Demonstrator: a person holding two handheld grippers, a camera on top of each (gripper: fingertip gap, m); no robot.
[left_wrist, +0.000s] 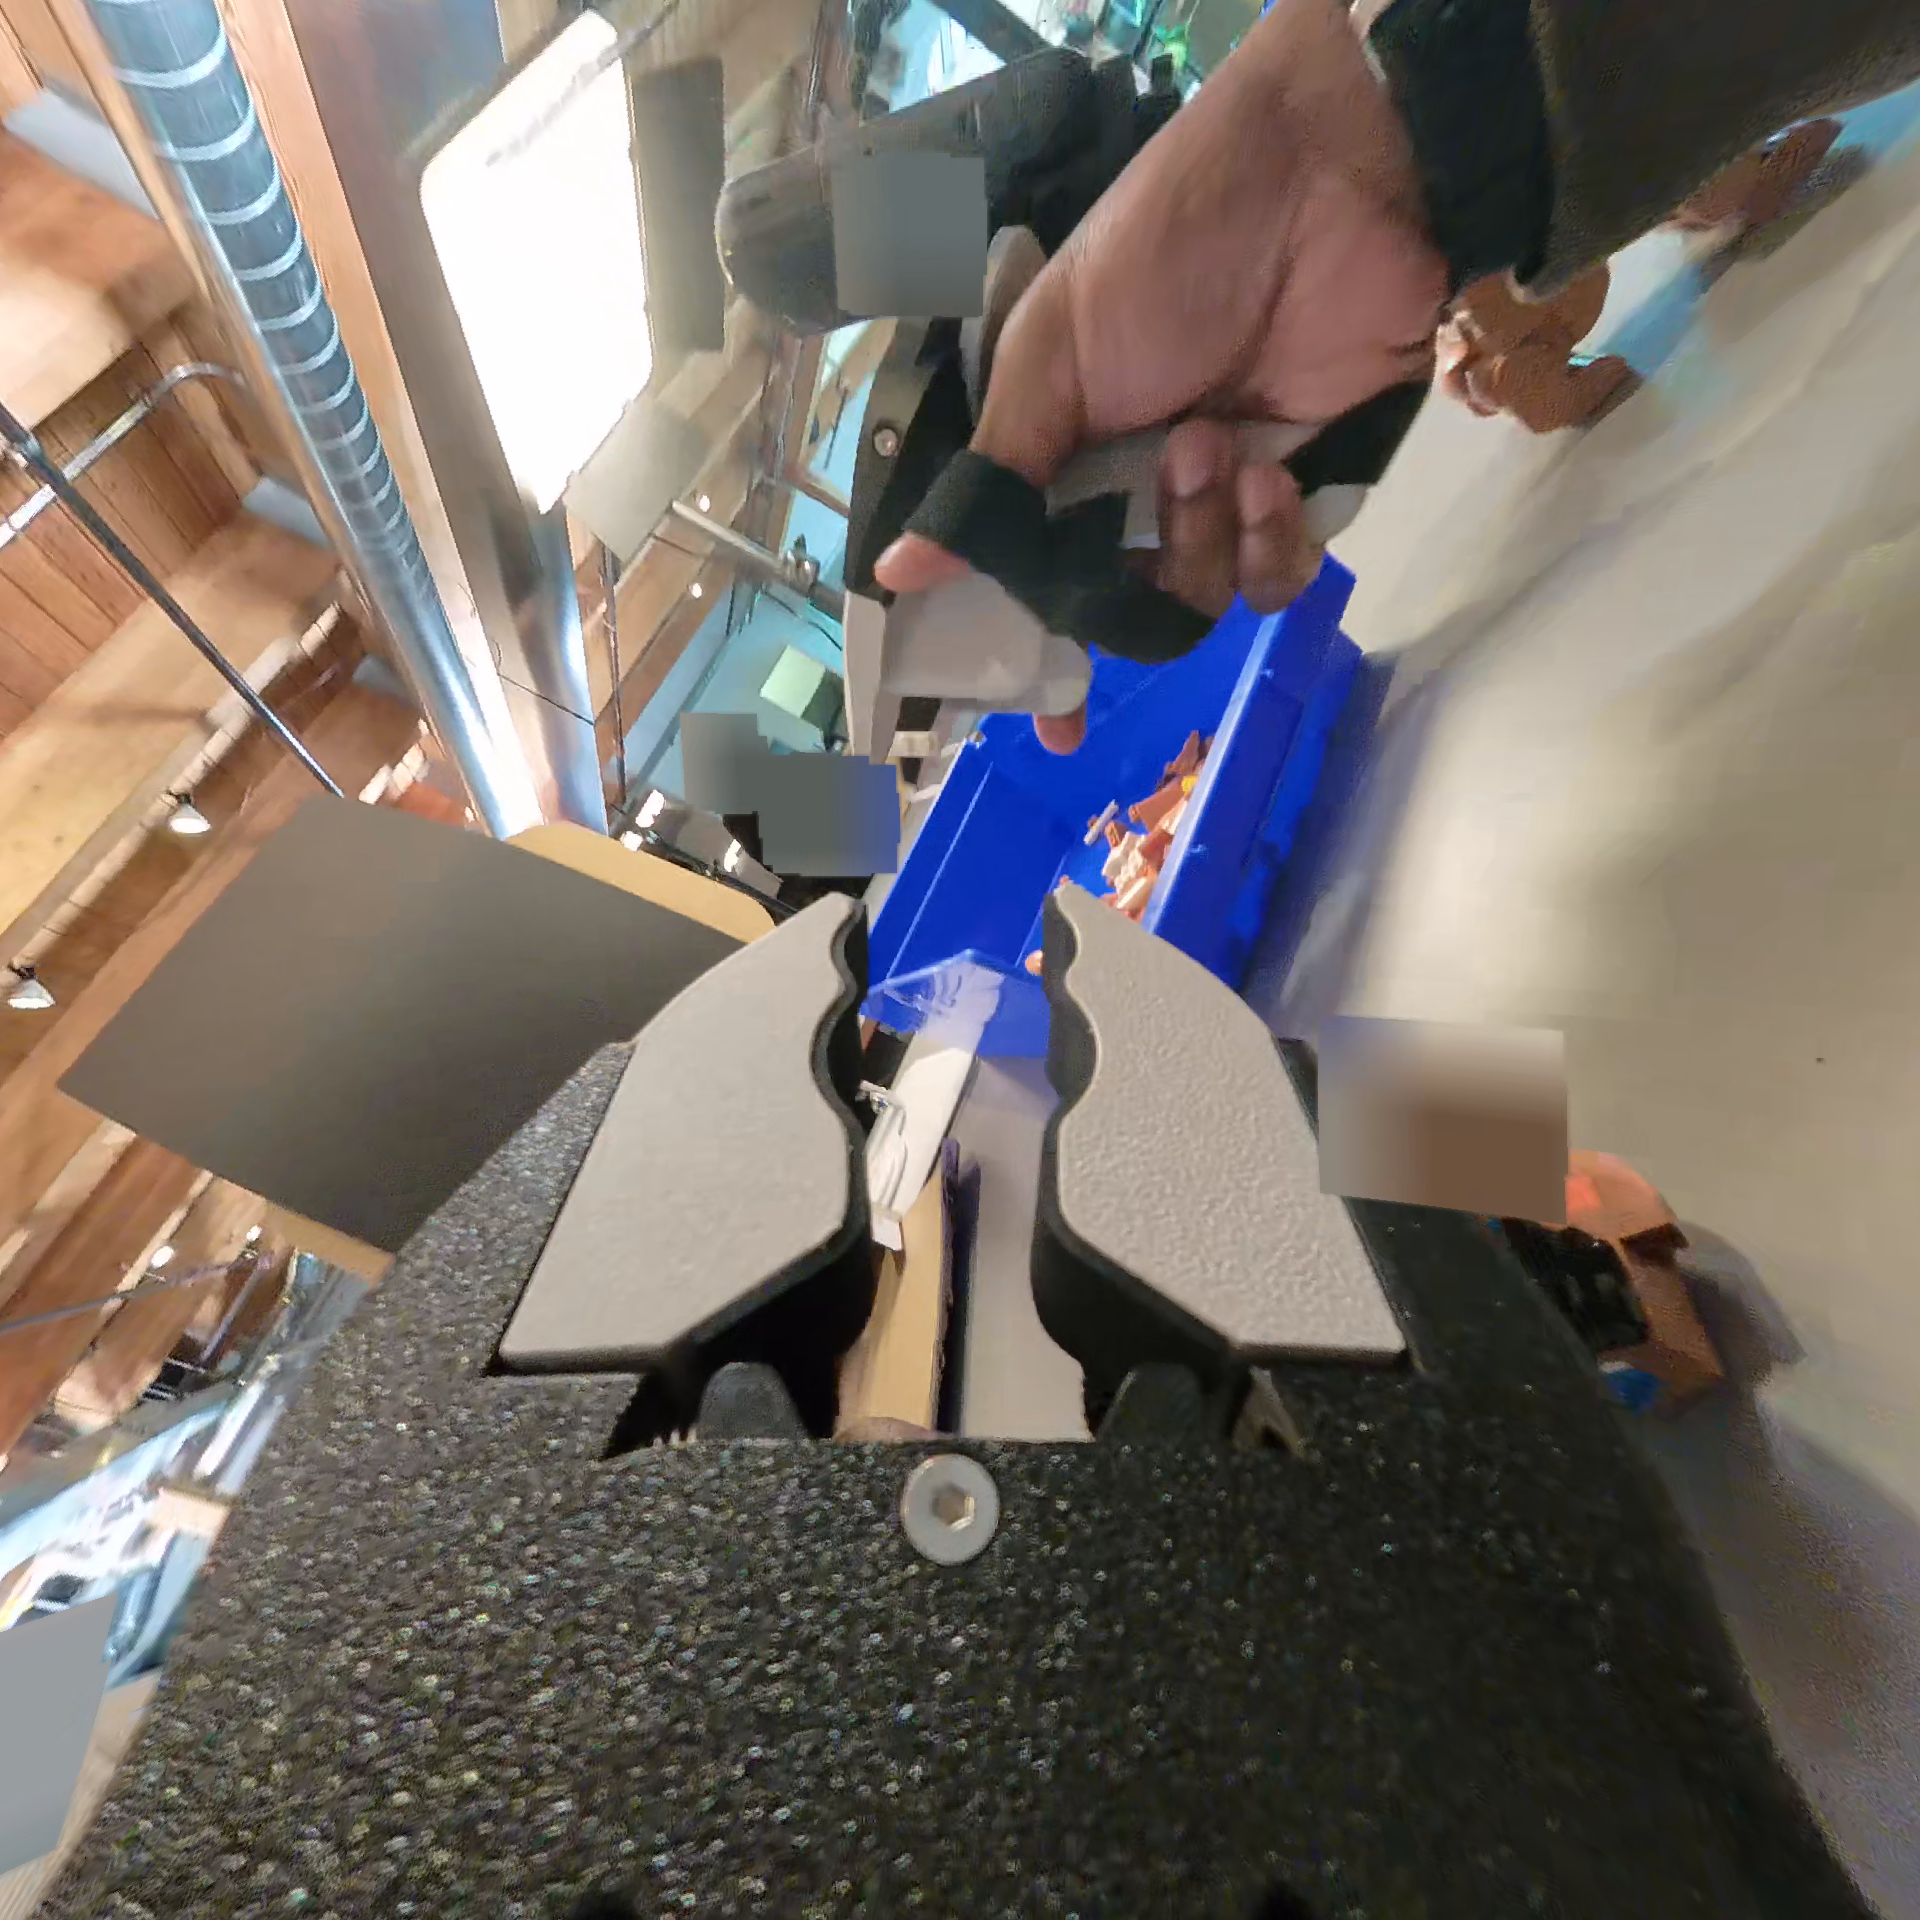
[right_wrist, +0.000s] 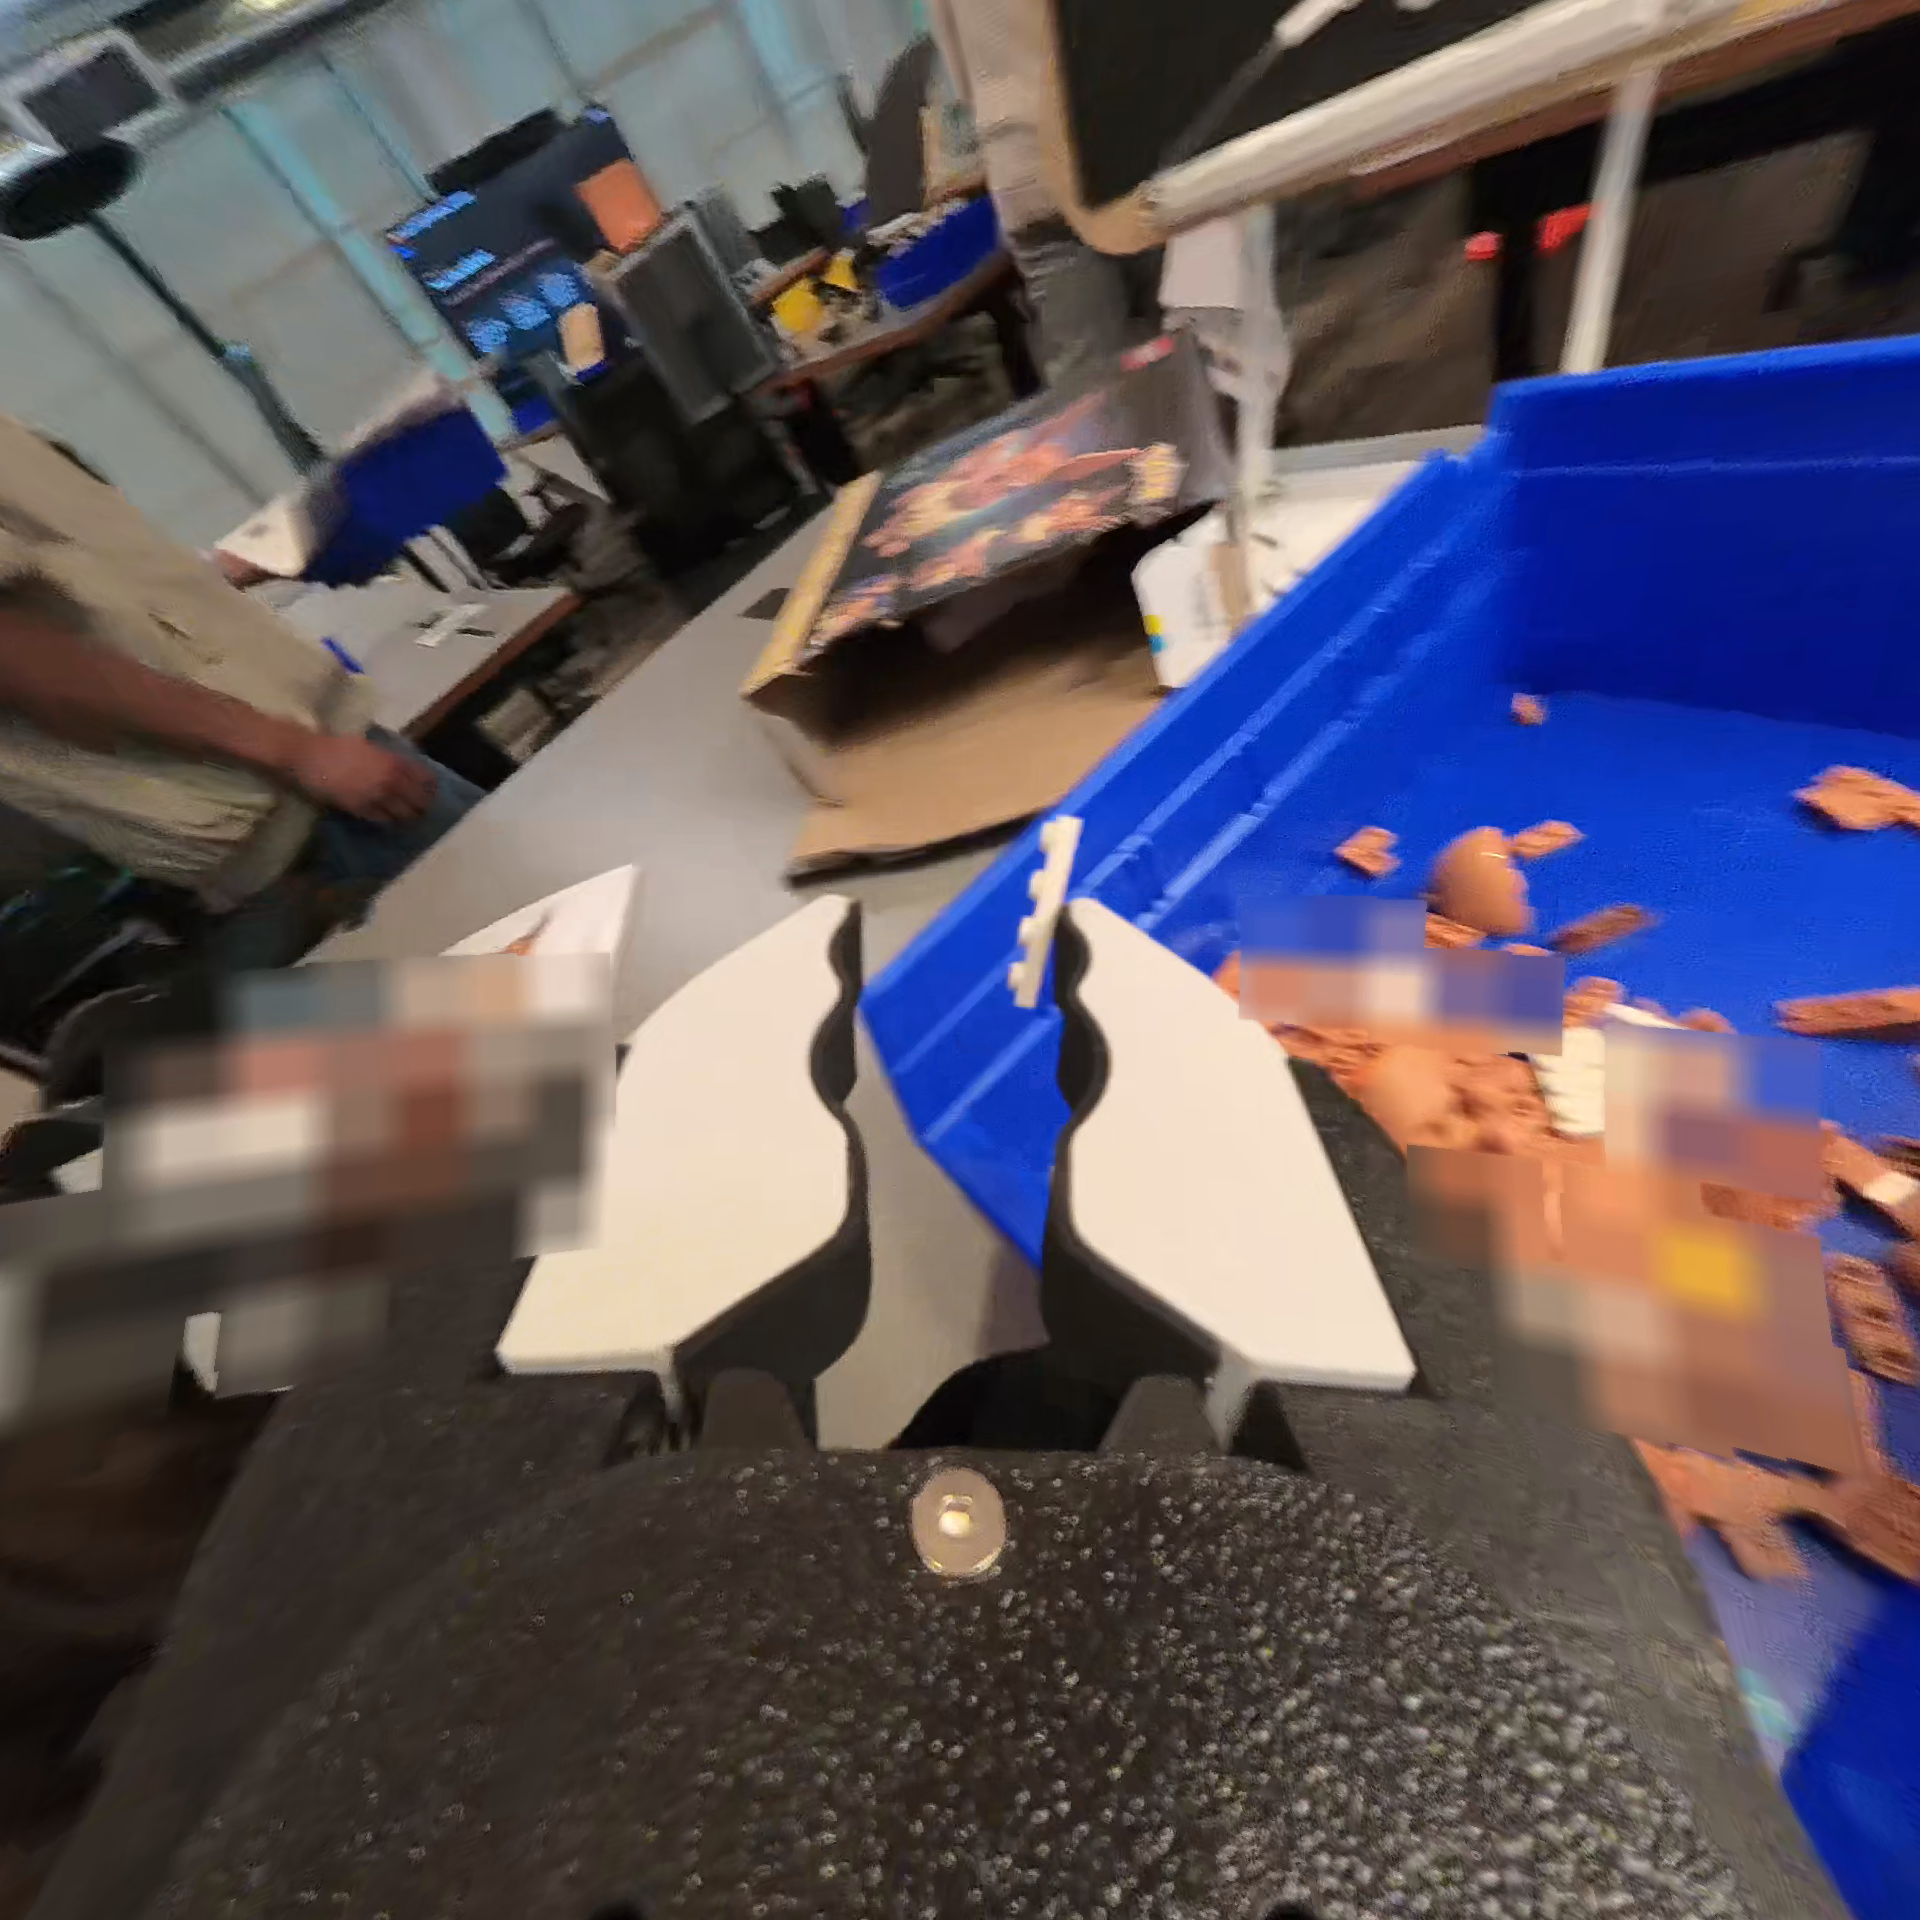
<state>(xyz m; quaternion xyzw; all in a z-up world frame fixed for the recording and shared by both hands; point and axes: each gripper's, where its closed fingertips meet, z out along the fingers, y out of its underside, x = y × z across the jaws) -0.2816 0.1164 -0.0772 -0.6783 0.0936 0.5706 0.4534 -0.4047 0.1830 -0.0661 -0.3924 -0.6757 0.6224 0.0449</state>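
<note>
Brown bricks (right_wrist: 1475, 1101) litter the blue bin (right_wrist: 1226, 748); both hand-held grippers, left (left_wrist: 954, 935) and right (right_wrist: 961, 935), gape unclenched.

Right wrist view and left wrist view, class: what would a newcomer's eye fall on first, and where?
The bright blue bin fills the right of the right wrist view, strewn with small brown bricks. A thin white studded plate sits against the right gripper's right fingertip, jaws apart. In the left wrist view, a hand grips the other tool above the bin, beyond the open left gripper.
</note>
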